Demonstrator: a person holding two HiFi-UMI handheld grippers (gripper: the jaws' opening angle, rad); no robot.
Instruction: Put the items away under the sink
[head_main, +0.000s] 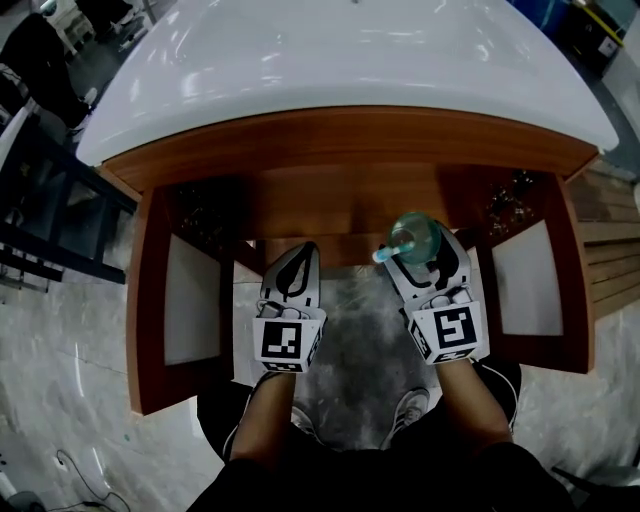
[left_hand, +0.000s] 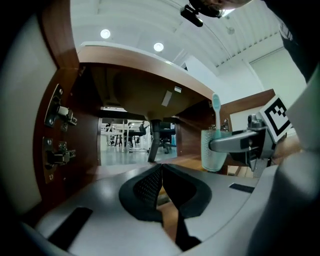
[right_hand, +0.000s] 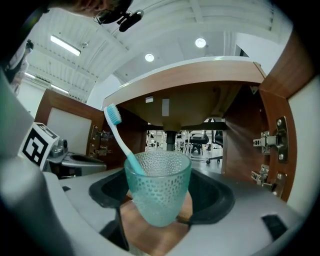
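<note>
A teal dimpled glass cup with a light-blue toothbrush standing in it is held upright between my right gripper's jaws, which are shut on it. In the head view the cup sits at the mouth of the open wooden cabinet under the white sink top. My left gripper hovers beside it to the left, shut with nothing in it. The left gripper view shows its jaws touching and the cup off to the right.
Both cabinet doors stand open: the left door and the right door, with metal hinges on the side walls. A dark drain pipe hangs from the basin in the middle. The person's shoe is on the floor below.
</note>
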